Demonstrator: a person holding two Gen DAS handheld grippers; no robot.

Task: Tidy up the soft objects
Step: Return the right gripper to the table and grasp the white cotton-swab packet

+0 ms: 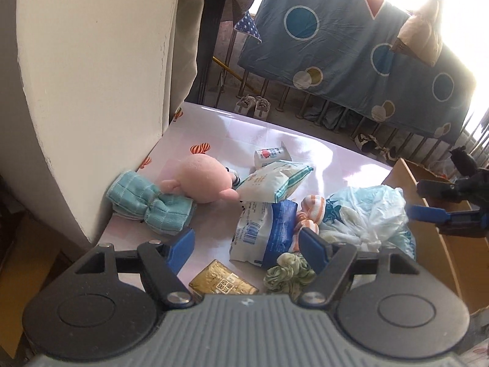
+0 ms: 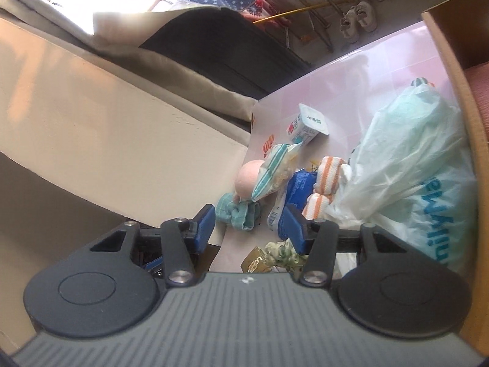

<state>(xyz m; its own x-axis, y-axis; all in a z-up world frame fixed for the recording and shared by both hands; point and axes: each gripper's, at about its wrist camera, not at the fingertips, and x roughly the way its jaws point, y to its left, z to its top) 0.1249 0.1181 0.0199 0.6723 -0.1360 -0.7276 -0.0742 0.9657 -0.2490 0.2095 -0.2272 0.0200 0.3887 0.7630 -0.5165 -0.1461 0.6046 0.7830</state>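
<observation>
On a pink table (image 1: 214, 128) lie a pink plush toy (image 1: 203, 180), a teal cloth (image 1: 149, 208), an orange-striped cloth (image 1: 308, 211), a green scrunchie (image 1: 287, 272), a crumpled plastic bag (image 1: 366, 214), snack bags (image 1: 275, 180) and a blue-white packet (image 1: 266, 229). My left gripper (image 1: 247, 244) is open and empty above the near table edge. My right gripper (image 2: 249, 229) is open and empty; it also shows in the left wrist view (image 1: 428, 202) over the cardboard box. The right wrist view shows the plush (image 2: 249, 179), teal cloth (image 2: 237, 214), striped cloth (image 2: 330, 174) and plastic bag (image 2: 406, 165).
A cardboard box (image 1: 443, 244) stands at the table's right side. A cream wall (image 1: 91, 91) borders the left. A gold packet (image 1: 223, 284) and a small carton (image 1: 270, 154) lie on the table. A blue sheet (image 1: 351, 46) hangs on a railing behind.
</observation>
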